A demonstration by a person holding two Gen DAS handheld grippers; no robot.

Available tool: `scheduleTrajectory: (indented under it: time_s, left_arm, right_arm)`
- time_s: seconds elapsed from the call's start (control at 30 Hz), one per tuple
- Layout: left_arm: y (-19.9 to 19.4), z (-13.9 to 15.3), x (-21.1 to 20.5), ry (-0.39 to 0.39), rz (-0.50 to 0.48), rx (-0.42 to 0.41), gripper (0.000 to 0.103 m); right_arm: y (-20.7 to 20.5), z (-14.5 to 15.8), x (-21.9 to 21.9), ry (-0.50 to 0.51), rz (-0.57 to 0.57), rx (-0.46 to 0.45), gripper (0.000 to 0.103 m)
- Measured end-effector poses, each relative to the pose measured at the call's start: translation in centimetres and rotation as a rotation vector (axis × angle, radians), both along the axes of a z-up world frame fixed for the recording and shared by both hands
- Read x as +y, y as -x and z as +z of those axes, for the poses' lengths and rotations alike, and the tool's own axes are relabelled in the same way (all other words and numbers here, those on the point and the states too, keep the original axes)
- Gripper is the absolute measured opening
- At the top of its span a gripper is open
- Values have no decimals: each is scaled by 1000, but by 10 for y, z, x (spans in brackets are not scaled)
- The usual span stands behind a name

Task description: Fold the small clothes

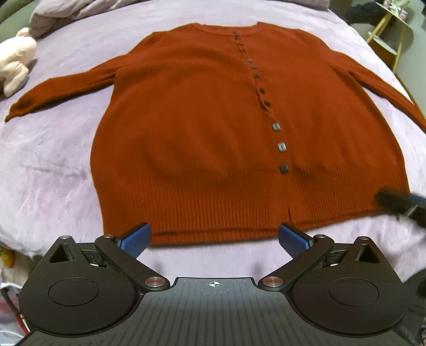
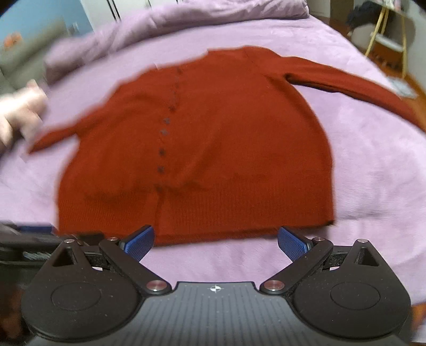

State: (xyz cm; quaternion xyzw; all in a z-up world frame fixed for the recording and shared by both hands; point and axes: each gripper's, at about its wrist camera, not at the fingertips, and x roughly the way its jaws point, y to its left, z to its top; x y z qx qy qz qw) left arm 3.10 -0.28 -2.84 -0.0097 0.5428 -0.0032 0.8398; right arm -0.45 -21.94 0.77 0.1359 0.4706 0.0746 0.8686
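My left tool (image 1: 214,237) sits nearest, its blue pads (image 1: 135,235) spread wide with nothing between them, just short of the cardigan's (image 1: 213,127) ribbed hem (image 1: 213,213). My right tool (image 2: 215,239) is the same: wide apart, holding nothing, at the hem's near edge over the bed (image 2: 372,173).

The rust-red cardigan lies flat and face up on the purple bedspread, buttoned, collar away from me. A row of dark square buttons (image 1: 275,126) runs down the front. Both sleeves are spread outward: the left sleeve (image 1: 61,93) reaches toward a pale plush toy (image 1: 16,61) near the bed's left edge, and the right sleeve (image 2: 346,82) slants out to the right side.

In the left view I see my right tool as a dark blur (image 1: 402,205) at the hem's right corner; I cannot tell whether it touches the fabric. The right view is blurred. A rumpled purple quilt (image 2: 186,21) lies bunched beyond the collar.
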Motion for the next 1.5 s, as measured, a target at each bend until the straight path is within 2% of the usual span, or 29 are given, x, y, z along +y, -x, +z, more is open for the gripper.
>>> scheduleTrajectory:
  time_s: [0.07,0.13,0.23,0.3,0.37,0.5,0.57,0.6,0.7,0.8,0.87,0.93,1.03,1.07,1.13,1.23,1.3,1.4,1.47,1.5]
  left_arm:
    - [-9,-1,4,18,17,-27,103]
    - [-19,-4,8,21,54,-71,103]
    - [-39,-11,12,10,107,-126,103]
    - [-52,-17,15,-2,137,-156,103]
    - [-64,-25,18,-3,166,-176,103]
    - [-81,-43,23,8,213,-150,103]
    - [-85,-50,28,9,232,-127,103]
    - [-86,-53,29,10,235,-126,103]
    - [-83,-54,31,10,225,-153,103]
    - [-84,-58,33,7,197,-151,103]
    - [-84,-59,35,20,198,-153,103]
    - [-86,-60,36,25,191,-149,103]
    - [-91,-60,37,24,171,-126,103]
    - [-92,-59,37,21,159,-118,103]
    - [-94,-56,37,21,143,-111,103]
    - [-94,-43,37,53,117,-148,102]
    - [-96,-30,37,130,86,-182,101]
    - [-109,-11,31,253,28,-229,101]
    - [-122,-4,25,330,-15,-236,100]
    - [-129,-2,23,369,-35,-235,99]
  right_arm:
    - [-2,2,-25,-43,-76,-125,99]
    - [-7,4,-58,-24,-186,-270,99]
    - [-28,0,-120,-30,-388,-359,99]
    - [-42,-9,-167,-78,-547,-360,99]
    - [-55,-25,-214,-174,-694,-329,97]
    - [-67,-67,-294,-450,-976,-287,74]
    - [-69,-88,-316,-524,-1101,-245,59]
    - [-71,-99,-325,-550,-1158,-224,49]
    - [-75,-120,-340,-647,-1249,-239,43]
    - [-88,-128,-352,-676,-1280,-256,43]
    - [-96,-134,-355,-666,-1306,-247,33]
    - [-102,-134,-359,-619,-1322,-220,9]
    - [-111,-119,-360,-452,-1281,-200,6]
    - [-112,-101,-351,-372,-1255,-210,6]
    - [-121,-62,-323,-229,-1136,-314,5]
    - [-140,-2,-254,-106,-833,-489,5]
    - [-146,29,-195,-117,-568,-607,5]
    - [-145,48,-112,-125,-225,-675,8]
    - [-145,40,-76,-180,-84,-599,33]
    - [-144,31,-67,-208,-75,-561,55]
